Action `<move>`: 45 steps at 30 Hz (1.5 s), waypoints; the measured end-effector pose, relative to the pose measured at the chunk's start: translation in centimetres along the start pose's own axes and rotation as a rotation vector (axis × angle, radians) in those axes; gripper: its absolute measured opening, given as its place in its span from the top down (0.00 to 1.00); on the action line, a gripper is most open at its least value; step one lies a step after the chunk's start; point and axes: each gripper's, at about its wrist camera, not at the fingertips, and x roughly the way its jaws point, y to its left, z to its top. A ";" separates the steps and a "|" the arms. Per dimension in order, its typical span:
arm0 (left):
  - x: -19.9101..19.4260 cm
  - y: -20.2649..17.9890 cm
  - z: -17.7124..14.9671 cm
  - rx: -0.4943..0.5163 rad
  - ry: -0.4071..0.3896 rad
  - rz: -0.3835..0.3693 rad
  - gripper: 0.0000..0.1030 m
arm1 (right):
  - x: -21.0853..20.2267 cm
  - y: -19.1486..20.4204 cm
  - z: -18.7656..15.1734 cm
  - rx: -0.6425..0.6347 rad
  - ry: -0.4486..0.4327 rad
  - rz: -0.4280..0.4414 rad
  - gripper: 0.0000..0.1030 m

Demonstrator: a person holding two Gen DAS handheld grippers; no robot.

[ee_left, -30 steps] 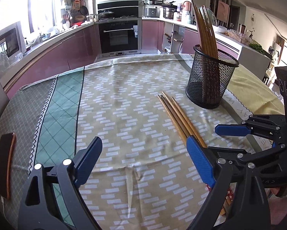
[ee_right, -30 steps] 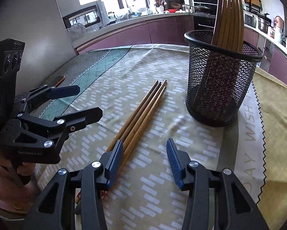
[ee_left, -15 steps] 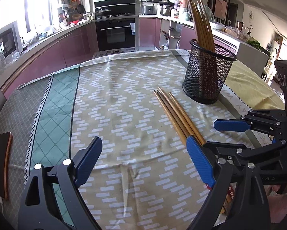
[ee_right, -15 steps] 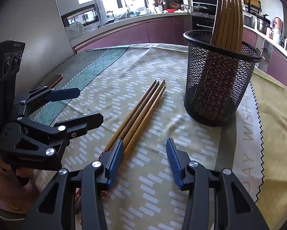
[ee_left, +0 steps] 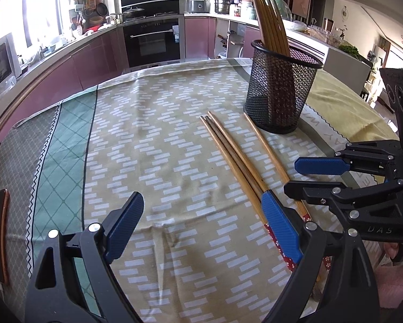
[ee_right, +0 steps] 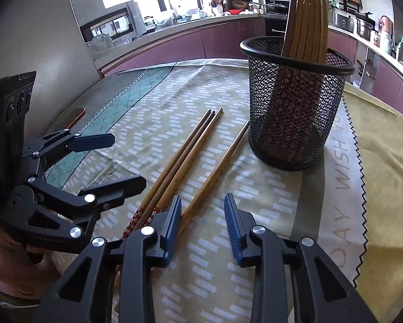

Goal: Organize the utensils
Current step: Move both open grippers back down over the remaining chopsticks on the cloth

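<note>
My left gripper [ee_left: 198, 223] hangs wide and empty at nine o'clock. Toward three, one chopstick [ee_right: 214, 172] has split from the bundle of three [ee_right: 185, 158], rolling toward the mesh holder [ee_right: 295, 107] at one o'clock. My right gripper [ee_right: 202, 224] is closing around it, not yet pressing: a single, ready to lift.

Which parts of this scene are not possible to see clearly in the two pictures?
- Left wrist view: the patterned ends of the loose wooden chopsticks run under the left gripper.
- Right wrist view: the single separated chopstick runs behind a blue pad of the right gripper, whose jaws are closing; contact is unclear.
- Both views: the black mesh holder blurs the lower chopstick ends inside.
</note>
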 end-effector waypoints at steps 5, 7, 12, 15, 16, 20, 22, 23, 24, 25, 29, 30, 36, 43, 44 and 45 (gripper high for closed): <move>0.7 -0.4 0.0 0.018 0.028 0.003 0.16 | 0.0 -0.2 0.0 0.002 0.001 0.004 0.71; 0.8 -0.5 0.0 0.018 0.032 0.000 0.16 | 0.0 -0.2 0.0 0.006 0.001 0.006 0.71; 0.8 -0.4 0.2 0.011 0.045 -0.001 0.17 | -0.1 -0.2 0.0 0.006 0.001 0.006 0.71; 0.8 -0.4 0.3 0.012 0.052 0.004 0.17 | -0.1 -0.2 0.0 0.006 0.000 0.007 0.71; 0.8 -0.4 0.3 0.010 0.054 0.002 0.18 | -0.1 -0.2 0.0 0.006 0.000 0.006 0.71; 1.0 -0.4 0.6 0.004 0.061 -0.006 0.18 | -0.1 -0.2 0.0 0.007 0.000 0.006 0.71; 1.0 -0.5 0.6 0.002 0.062 -0.008 0.20 | -0.1 -0.2 0.0 0.007 0.000 0.006 0.71; 1.1 -0.5 0.7 0.001 0.064 -0.012 0.22 | -0.1 -0.2 0.0 0.007 0.000 0.007 0.71; 1.1 -0.5 0.7 0.002 0.066 -0.016 0.23 | -0.1 -0.2 0.0 0.007 0.000 0.007 0.71; 1.1 -0.6 0.7 0.007 0.067 -0.015 0.23 | -0.1 -0.2 0.0 0.007 0.001 0.006 0.71; 1.0 -0.3 0.7 0.012 0.074 0.007 0.26 | -0.1 -0.1 0.0 0.005 0.003 0.004 0.71; 1.1 -0.1 0.6 0.011 0.086 0.020 0.27 | 0.0 -0.1 0.1 0.003 0.003 0.003 0.71; 0.5 0.6 0.5 -0.031 0.061 -0.028 0.29 | 0.0 -0.1 0.3 0.008 0.003 0.006 0.71; 1.2 -0.4 0.8 0.004 0.070 -0.038 0.26 | 0.0 -0.2 0.4 0.008 0.004 0.008 0.71; 1.2 -0.3 0.8 0.000 0.073 -0.040 0.26 | 0.0 -0.2 0.4 0.009 0.004 0.009 0.71; 1.3 -0.2 0.9 -0.004 0.077 -0.035 0.26 | 0.0 -0.3 0.4 0.008 0.005 0.009 0.71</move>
